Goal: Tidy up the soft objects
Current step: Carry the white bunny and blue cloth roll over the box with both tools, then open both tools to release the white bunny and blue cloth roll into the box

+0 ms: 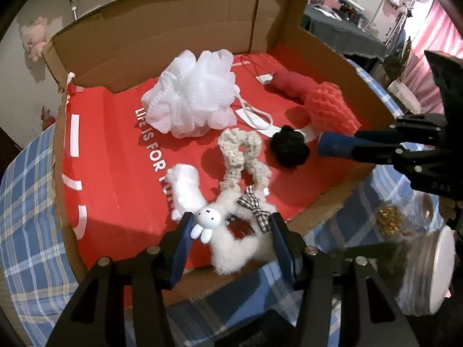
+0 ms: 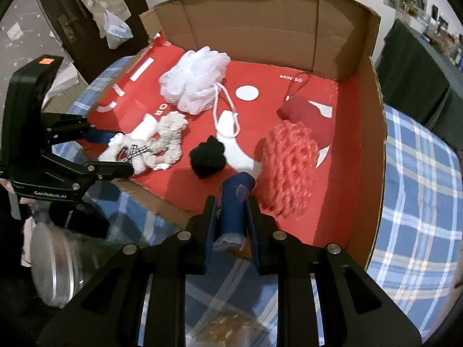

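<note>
A cardboard box [image 1: 162, 37] lined with a red bag [image 1: 115, 156] holds soft things: a white bath pouf [image 1: 192, 92], a coral pouf [image 1: 332, 110], a dark red roll [image 1: 292, 84], a black pom [image 1: 288, 147], a cream scrunchie [image 1: 240, 153] and a white roll [image 1: 185, 188]. My left gripper [image 1: 231, 228] stands around a fluffy white bunny hair clip [image 1: 240, 240] at the box's near edge, jaws wide. My right gripper [image 2: 233, 208] is shut on a dark blue roll [image 2: 235, 202] over the box's near edge, beside the coral pouf [image 2: 289, 164].
The box sits on a blue plaid cloth [image 1: 26, 217]. A glass jar with a white lid [image 1: 428, 271] stands near right in the left wrist view, and it shows at the near left in the right wrist view [image 2: 55, 266]. Box walls rise at the back and right.
</note>
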A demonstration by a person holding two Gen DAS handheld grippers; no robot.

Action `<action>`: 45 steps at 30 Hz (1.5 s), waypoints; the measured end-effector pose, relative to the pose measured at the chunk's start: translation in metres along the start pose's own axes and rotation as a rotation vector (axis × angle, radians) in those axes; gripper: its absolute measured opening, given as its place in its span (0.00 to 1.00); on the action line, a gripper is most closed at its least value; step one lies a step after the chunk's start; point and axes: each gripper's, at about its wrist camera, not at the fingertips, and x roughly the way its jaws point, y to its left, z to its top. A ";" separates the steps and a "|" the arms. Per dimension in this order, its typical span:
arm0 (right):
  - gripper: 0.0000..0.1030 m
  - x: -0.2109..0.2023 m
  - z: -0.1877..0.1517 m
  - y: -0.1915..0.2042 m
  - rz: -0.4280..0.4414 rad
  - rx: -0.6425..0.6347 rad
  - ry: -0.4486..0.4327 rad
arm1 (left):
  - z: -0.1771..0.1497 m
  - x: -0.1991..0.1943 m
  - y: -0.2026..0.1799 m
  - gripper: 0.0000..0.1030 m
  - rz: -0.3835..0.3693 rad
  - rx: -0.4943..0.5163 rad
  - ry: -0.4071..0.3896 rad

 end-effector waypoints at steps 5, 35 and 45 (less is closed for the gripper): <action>0.19 0.009 0.008 -0.002 -0.041 -0.015 0.012 | 0.009 0.008 0.005 0.53 0.026 -0.007 0.008; 0.19 0.034 0.037 0.003 -0.144 -0.148 0.031 | 0.028 0.027 0.011 0.53 0.097 0.087 0.057; 0.20 0.039 0.033 0.005 -0.148 -0.147 0.066 | 0.023 0.024 0.022 0.54 0.106 0.050 0.045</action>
